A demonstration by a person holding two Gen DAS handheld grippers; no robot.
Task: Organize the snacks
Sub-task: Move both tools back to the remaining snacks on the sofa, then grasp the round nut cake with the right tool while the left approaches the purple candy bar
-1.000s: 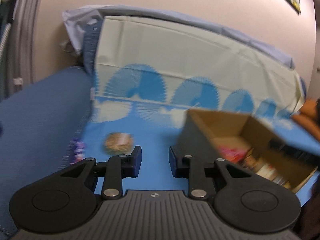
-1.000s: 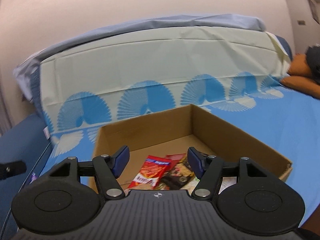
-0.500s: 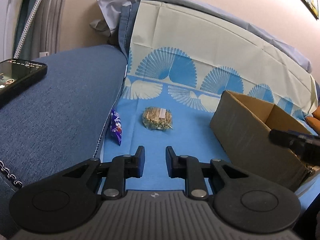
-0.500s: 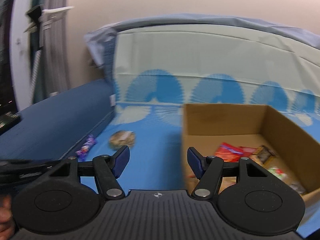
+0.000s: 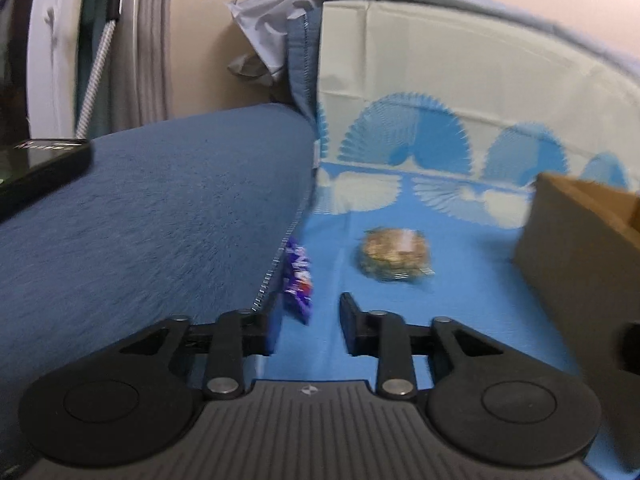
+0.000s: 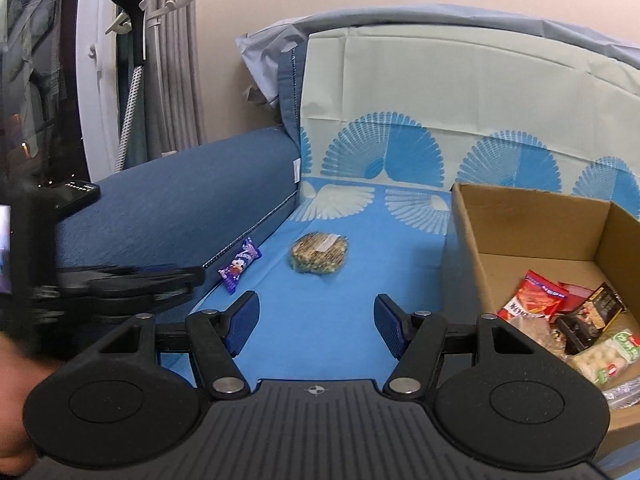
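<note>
Two low wrist views over the blue sheet (image 5: 460, 312) — left nearer, both sharing the round snack (image 6: 319, 255).

We can read no text for certain on any wrapper. The red snack packet (image 6: 538, 295) in the cardboard box (image 6: 532, 216) carries white lettering too small to make out, and the purple candy wrapper (image 6: 239, 265) shows only what may be a cartoon figure.
</note>
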